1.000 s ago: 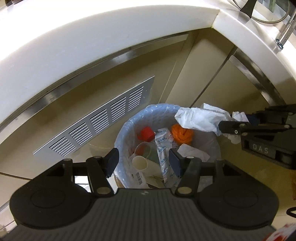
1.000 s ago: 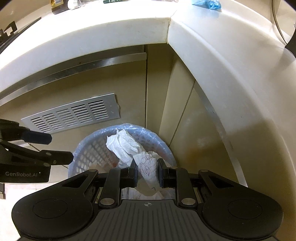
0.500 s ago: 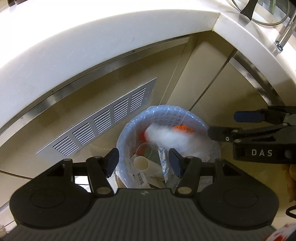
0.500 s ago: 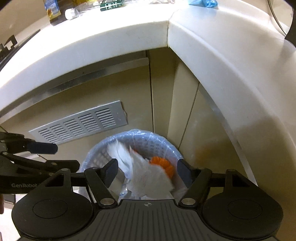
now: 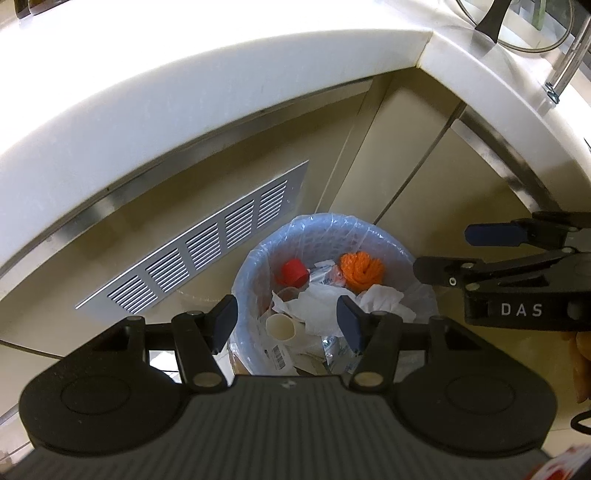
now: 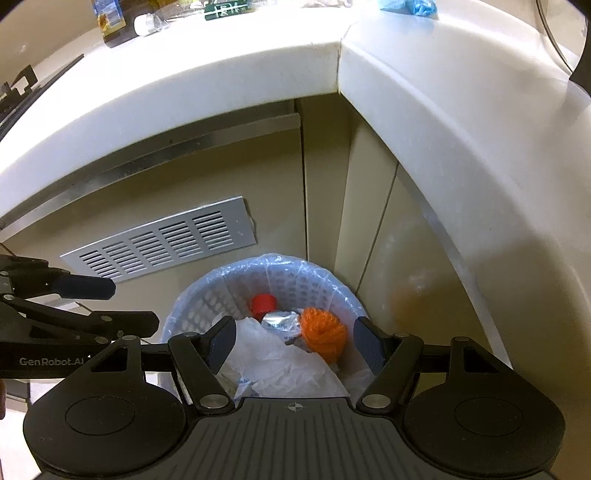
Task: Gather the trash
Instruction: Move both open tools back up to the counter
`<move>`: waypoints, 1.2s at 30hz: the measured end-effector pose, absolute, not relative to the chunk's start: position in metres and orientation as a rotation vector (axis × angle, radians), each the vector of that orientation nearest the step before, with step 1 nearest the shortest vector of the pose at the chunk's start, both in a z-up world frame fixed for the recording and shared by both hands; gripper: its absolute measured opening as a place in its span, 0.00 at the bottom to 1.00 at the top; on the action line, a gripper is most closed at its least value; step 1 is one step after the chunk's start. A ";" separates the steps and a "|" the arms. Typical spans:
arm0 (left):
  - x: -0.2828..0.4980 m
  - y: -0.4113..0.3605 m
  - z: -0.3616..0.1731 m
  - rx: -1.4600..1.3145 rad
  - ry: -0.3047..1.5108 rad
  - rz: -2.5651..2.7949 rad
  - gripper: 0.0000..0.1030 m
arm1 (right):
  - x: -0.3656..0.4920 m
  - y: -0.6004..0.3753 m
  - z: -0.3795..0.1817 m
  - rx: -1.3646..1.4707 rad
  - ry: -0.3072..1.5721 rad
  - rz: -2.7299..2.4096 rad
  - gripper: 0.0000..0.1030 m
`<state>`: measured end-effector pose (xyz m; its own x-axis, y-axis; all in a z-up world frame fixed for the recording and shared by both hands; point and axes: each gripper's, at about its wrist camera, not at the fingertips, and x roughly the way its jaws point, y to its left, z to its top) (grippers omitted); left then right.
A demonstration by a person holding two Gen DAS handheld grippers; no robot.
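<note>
- Standing on the floor in the inner corner of the cabinets: one waste basket [image 5: 255, 258], pale blue lattice plastic, lined with a clear plastic bag [image 6: 236, 266] folded over the rim.
- Contents, top layer: crumpled white tissue [image 5: 317, 306], spread over the middle of the heap; in the right wrist view it lies between and below that gripper's fingers.
- Contents, far side: orange yarn bundle [image 5: 360, 271] and red cap [image 5: 293, 271], side by side, with a silver foil wrapper [image 6: 279, 319] between them.
- Contents, near side: pale cup or tube [image 5: 280, 326] lying on its side, next to a barcoded wrapper [image 5: 277, 352].
- Left gripper [image 5: 288, 319]: above the basket, pointing steeply down, jaws spread, nothing between the pads.
- Right gripper [image 6: 295, 341]: above the basket on the side opposite the left one, jaws spread wide after just opening; the pads touch nothing, and the tissue sits loose in the basket beneath.
- Surroundings: silver vent grille [image 5: 199, 243] on the cabinet front left of the basket; white countertop [image 6: 221, 85] overhanging above, with a blue crumpled item [image 6: 406, 6] and bottles on it, too small to identify.
</note>
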<state>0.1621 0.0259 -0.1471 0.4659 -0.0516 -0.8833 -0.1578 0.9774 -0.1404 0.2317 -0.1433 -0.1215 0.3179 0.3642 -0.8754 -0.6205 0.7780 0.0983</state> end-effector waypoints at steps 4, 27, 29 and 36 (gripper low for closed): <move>0.162 0.026 -0.141 -0.211 1.072 0.061 0.54 | 0.231 -0.144 -0.113 -0.274 1.047 0.668 0.68; 0.180 0.024 -0.029 -0.223 0.785 0.007 0.61 | 0.264 -0.172 0.013 -0.104 0.709 0.719 0.68; 0.192 0.025 -0.018 -0.224 0.748 0.022 0.63 | 0.279 -0.176 0.019 -0.102 0.679 0.693 0.68; 0.235 0.034 0.003 -0.226 0.664 0.097 0.65 | 0.348 -0.185 0.035 -0.094 0.618 0.659 0.68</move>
<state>0.2345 0.0336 0.0026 0.7838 0.0170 -0.6207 -0.1607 0.9711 -0.1763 0.3480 -0.1850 0.0351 0.6192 0.5452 -0.5651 -0.5993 0.7931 0.1084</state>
